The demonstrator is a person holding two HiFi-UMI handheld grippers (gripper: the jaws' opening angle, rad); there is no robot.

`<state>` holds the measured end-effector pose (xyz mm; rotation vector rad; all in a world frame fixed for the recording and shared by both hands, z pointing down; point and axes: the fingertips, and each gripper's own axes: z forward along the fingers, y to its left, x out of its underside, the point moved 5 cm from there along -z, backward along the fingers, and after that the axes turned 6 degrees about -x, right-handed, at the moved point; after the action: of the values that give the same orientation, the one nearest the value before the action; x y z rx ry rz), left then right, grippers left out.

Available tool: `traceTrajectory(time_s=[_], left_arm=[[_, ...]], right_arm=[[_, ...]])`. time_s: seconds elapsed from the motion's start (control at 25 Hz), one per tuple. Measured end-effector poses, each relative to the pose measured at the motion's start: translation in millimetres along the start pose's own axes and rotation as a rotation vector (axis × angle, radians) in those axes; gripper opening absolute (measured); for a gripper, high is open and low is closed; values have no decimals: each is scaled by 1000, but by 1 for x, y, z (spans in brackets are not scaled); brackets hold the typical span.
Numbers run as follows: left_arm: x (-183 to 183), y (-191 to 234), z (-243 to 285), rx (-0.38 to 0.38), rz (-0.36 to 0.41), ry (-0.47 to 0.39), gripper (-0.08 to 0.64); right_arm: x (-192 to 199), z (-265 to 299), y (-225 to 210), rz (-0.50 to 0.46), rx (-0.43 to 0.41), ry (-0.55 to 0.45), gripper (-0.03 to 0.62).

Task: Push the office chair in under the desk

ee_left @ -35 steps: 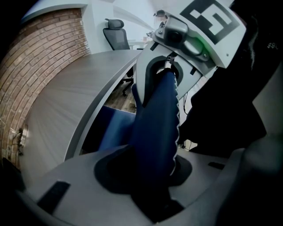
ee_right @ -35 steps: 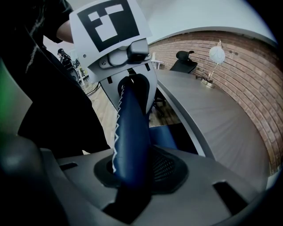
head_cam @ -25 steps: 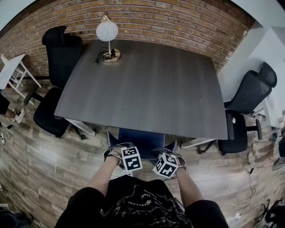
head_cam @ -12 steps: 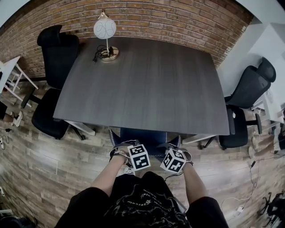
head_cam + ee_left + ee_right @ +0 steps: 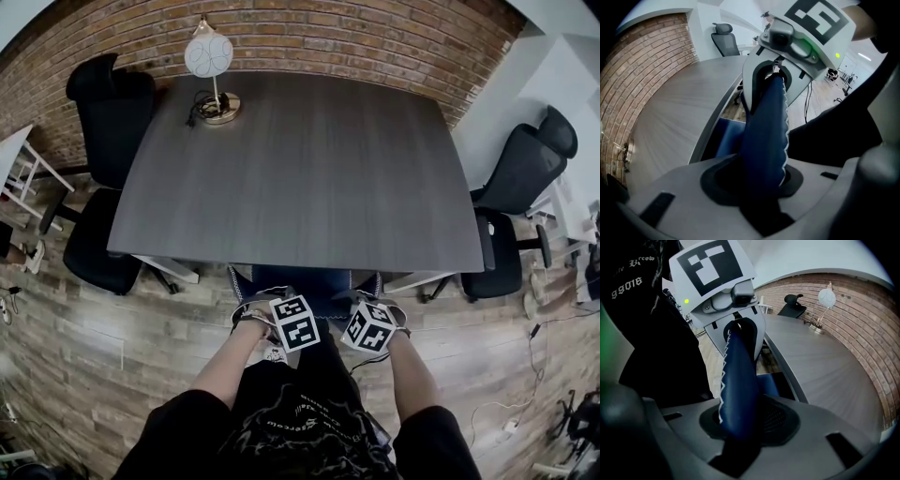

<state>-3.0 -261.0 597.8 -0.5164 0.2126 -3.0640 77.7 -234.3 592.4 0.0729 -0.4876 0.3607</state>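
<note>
One broad grey desk [image 5: 300, 169] fills the middle of the head view, set against a brick wall [image 5: 375, 37]. Below its near edge, at lower centre, we see the blue office chair [image 5: 305, 284], its seat mostly beneath the desktop and its backrest rim just outside. Our left gripper [image 5: 761, 176] pinches that rim, the padded edge caught between its jaws; our right gripper [image 5: 740, 418] clamps the same rim farther along. At upper left, a small white lamp [image 5: 208, 54] stands on the desk.
</note>
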Motion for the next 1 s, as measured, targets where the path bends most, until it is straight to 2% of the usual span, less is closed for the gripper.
traceTrajectory(time_s=[1.0], left_arm=[[-9, 19, 7, -19, -6, -7, 134]], right_arm=[[3, -1, -23, -29, 3, -1, 106]])
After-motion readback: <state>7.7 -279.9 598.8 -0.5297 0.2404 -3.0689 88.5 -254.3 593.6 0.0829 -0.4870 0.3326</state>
